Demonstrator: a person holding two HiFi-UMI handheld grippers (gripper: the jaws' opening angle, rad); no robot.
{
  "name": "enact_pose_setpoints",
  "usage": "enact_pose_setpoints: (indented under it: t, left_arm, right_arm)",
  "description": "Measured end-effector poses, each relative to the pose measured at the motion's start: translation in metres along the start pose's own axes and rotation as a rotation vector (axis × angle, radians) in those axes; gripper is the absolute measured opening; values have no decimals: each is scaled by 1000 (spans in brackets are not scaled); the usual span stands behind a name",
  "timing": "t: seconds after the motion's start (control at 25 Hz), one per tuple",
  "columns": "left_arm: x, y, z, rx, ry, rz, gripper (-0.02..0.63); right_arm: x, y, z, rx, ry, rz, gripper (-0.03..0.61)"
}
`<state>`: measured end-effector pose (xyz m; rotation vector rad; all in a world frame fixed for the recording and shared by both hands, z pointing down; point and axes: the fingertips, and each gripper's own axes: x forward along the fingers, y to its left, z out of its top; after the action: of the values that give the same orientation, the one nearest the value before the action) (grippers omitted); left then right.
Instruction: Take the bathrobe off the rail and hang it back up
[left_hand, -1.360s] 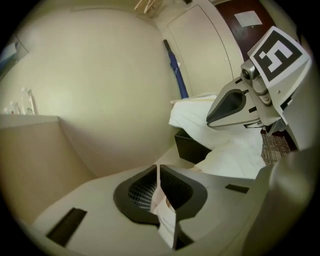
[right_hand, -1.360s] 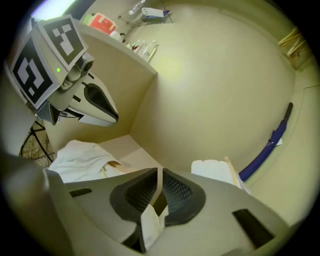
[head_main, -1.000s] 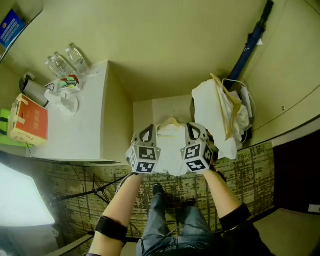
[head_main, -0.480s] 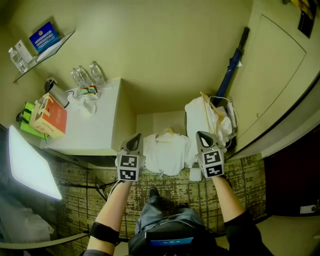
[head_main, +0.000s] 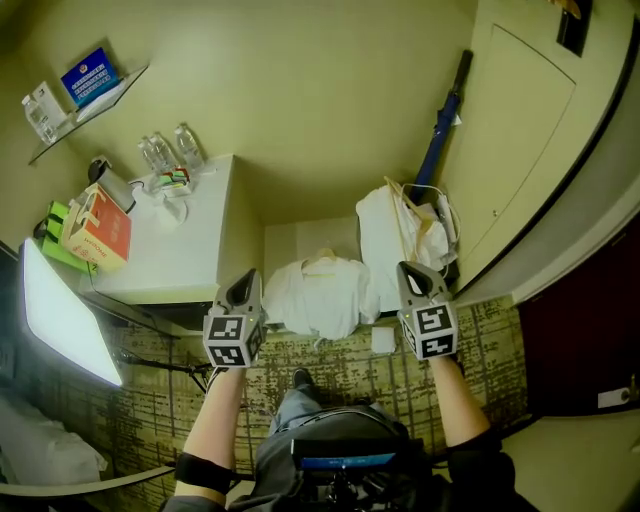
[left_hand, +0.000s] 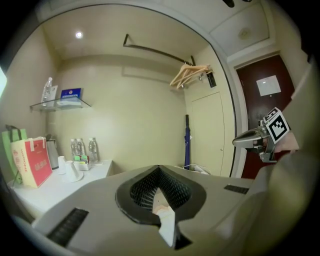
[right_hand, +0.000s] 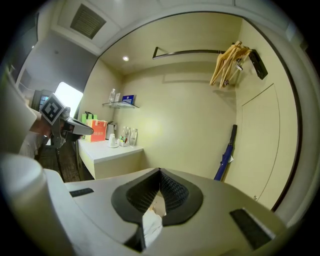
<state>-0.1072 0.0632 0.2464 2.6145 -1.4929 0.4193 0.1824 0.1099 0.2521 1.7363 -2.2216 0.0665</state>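
Yellow walls (head_main: 300, 80) close a narrow alcove. A white counter (head_main: 190, 255) edges it at left; a second white garment (head_main: 385, 235), a blue umbrella (head_main: 441, 125) and a door (head_main: 520, 150) stand at right. High on the far wall the rail (left_hand: 150, 49) runs left to right, with wooden hangers (left_hand: 189, 75) bunched at its right end and open rail to their left. We hold the bathrobe (head_main: 320, 297) on its hanger (head_main: 321, 257) between counter and garment, below the rail. Its long axis runs left to right, hook toward the far wall. Left gripper (head_main: 243, 290) and right gripper (head_main: 412, 280) are each clamped tight on white robe cloth.
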Motion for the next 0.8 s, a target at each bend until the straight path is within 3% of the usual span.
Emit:
enact_pose_setpoints:
  t: [0.8]
  left_arm:
    - [-39,6,-15,-62,-17,34,4]
  right_arm:
    - [-28,11,-29,27,38,-9,21]
